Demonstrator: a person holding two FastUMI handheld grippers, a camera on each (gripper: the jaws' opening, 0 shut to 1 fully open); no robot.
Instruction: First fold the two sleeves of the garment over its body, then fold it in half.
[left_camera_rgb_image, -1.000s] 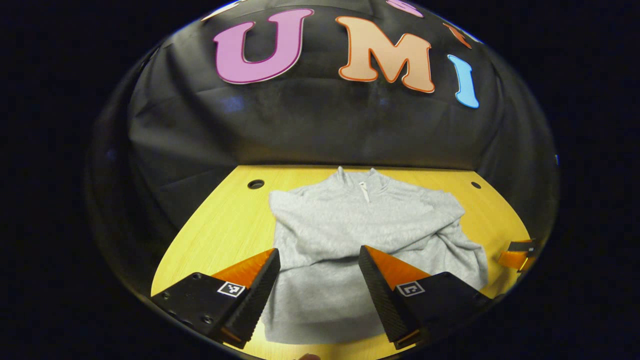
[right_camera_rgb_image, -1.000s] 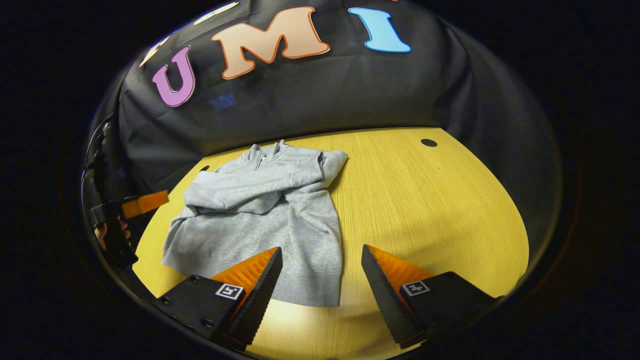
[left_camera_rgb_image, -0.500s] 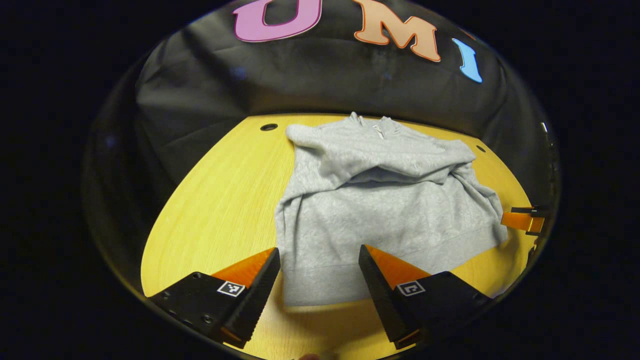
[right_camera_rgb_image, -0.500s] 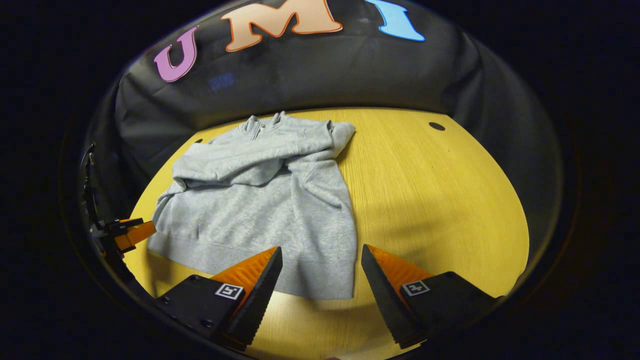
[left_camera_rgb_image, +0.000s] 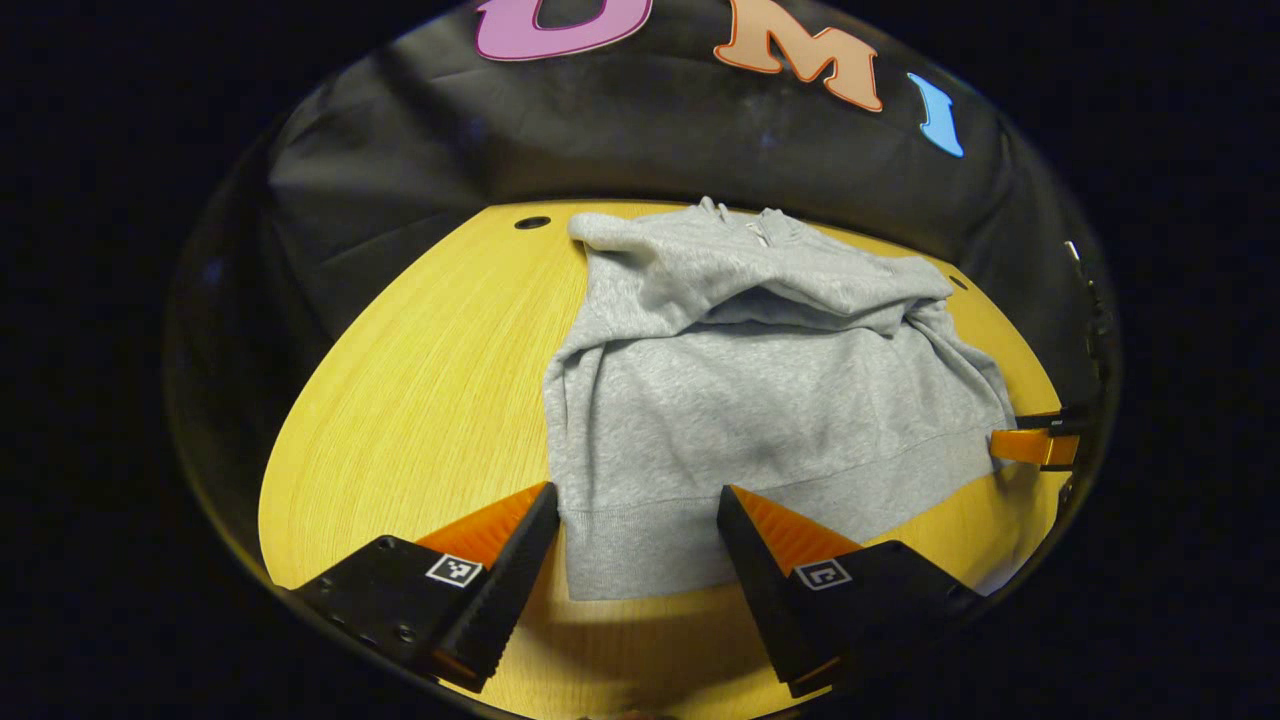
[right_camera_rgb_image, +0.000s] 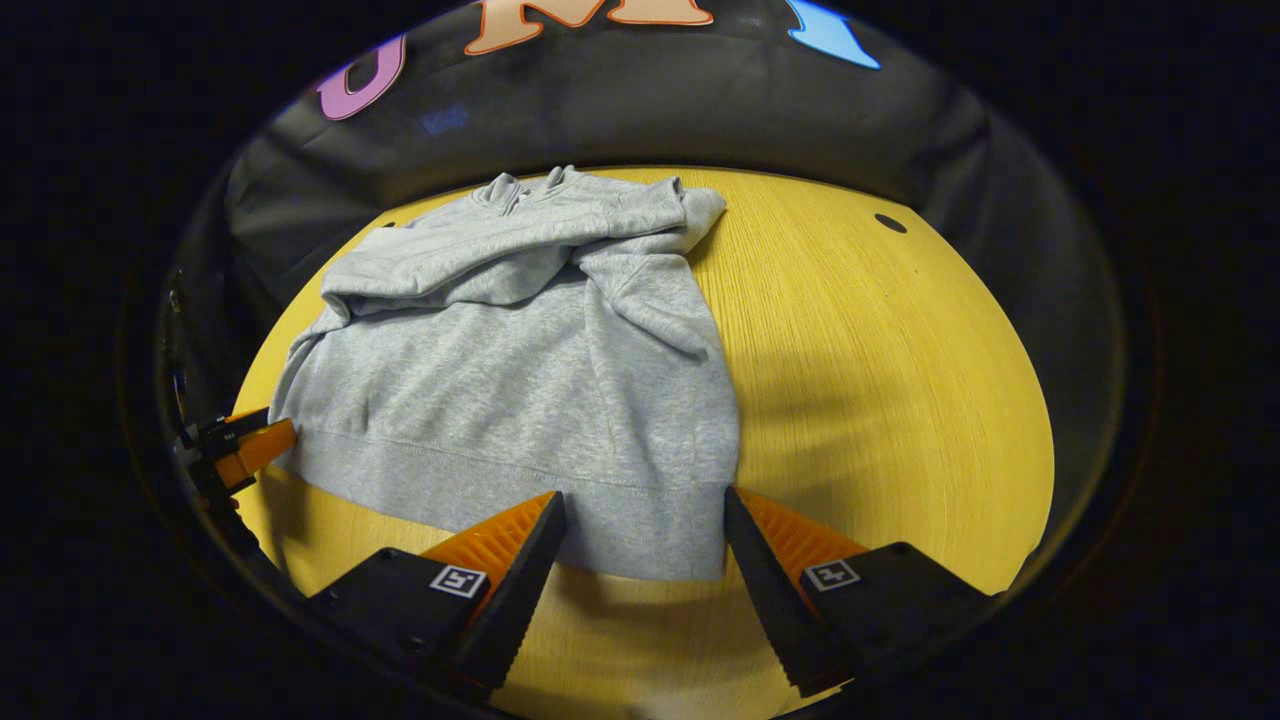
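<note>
Both hand-held grippers gape over the sweatshirt's hem corners

Left hand-held gripper (left_camera_rgb_image: 638, 535) and right hand-held gripper (right_camera_rgb_image: 640, 540) each hang spread wide, holding nothing, one at either near corner of the hem. The grey sweatshirt (left_camera_rgb_image: 760, 400) lies flat along the yellow desk (left_camera_rgb_image: 420, 400), sleeves (right_camera_rgb_image: 520, 250) crossed over its body, collar toward the far edge.

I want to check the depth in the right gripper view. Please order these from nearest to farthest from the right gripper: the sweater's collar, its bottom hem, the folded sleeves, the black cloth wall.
1. Bottom hem of the sweater, just ahead of the open right gripper.
2. Folded sleeves, across the chest, farther up.
3. Collar, at the table's far edge.
4. Black cloth wall, behind the table.
</note>
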